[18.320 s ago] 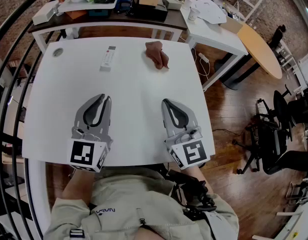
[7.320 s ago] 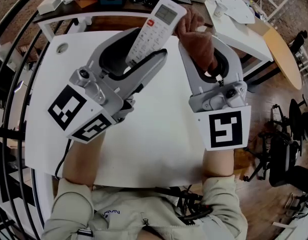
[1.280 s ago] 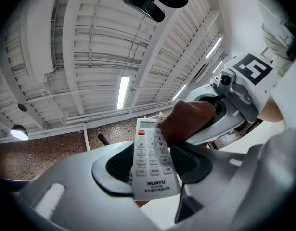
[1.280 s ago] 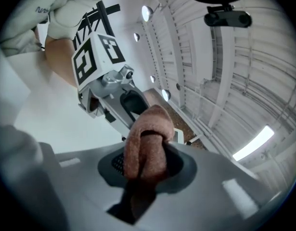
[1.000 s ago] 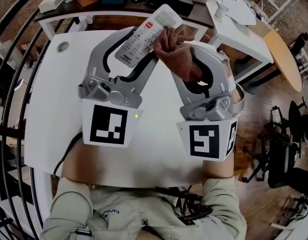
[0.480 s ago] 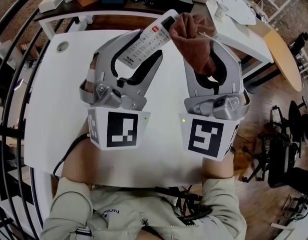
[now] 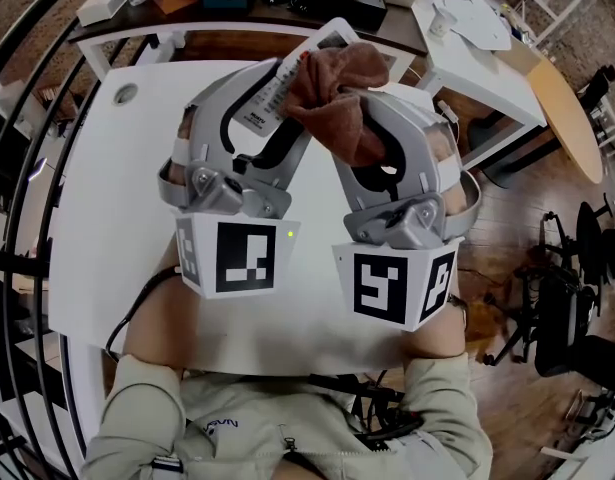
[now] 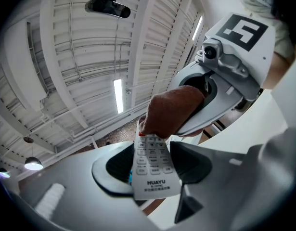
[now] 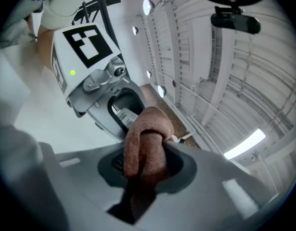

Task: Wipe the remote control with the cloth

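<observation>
Above white table [image 7: 107, 218] | left gripper [image 7: 277, 103] clamps white plastic remote [image 8: 152, 170]; right gripper [image 7: 372, 123], at 3 o'clock, pinches brown cloth [image 7: 332, 83] | risk: hard rubbing could dislodge remote

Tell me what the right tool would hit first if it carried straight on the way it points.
The remote in the left tool: the right tool points at it, and its cloth seems to rest on the remote's upper end.
</observation>
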Motion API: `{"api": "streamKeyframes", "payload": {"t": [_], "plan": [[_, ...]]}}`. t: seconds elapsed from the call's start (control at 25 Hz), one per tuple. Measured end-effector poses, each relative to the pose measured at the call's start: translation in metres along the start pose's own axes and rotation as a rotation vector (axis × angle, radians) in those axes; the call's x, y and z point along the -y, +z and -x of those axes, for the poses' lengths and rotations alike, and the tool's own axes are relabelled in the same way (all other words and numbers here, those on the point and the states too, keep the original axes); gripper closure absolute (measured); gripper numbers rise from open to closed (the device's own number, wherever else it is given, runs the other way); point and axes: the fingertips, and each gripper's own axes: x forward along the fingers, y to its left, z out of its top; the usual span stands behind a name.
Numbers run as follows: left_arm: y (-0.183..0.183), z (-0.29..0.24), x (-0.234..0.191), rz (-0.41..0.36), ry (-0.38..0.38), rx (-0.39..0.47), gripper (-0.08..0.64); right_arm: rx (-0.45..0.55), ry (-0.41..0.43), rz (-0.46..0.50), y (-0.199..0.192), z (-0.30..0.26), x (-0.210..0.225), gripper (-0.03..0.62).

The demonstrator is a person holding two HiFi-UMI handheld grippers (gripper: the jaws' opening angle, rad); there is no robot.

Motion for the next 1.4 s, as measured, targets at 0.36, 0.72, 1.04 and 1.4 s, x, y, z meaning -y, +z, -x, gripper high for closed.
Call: {"api": "streamKeyframes", "payload": {"t": [0.36, 0.72, 1.04, 1.4], "plan": [[0.0, 0.001, 0.003, -0.03, 0.003, 0.001, 0.318, 0.059, 0.087, 0.05, 0.014, 0.004, -0.018, 0.509], [-0.003, 0.0, 0.007, -0.058, -0.002, 0.004, 0.316, 0.091, 0.054, 0.011, 0.014, 0.006, -0.004, 0.509], [0.004, 0.001, 0.018, -0.121, -0.009, 0.01, 0.316, 0.036, -0.161, -0.074, -0.006, 0.012, 0.038, 0.506], [0.001, 0.001, 0.022, -0.157, -0.013, 0.005, 0.316, 0.03, -0.104, -0.034, -0.003, 0.004, 0.023, 0.506]]}}
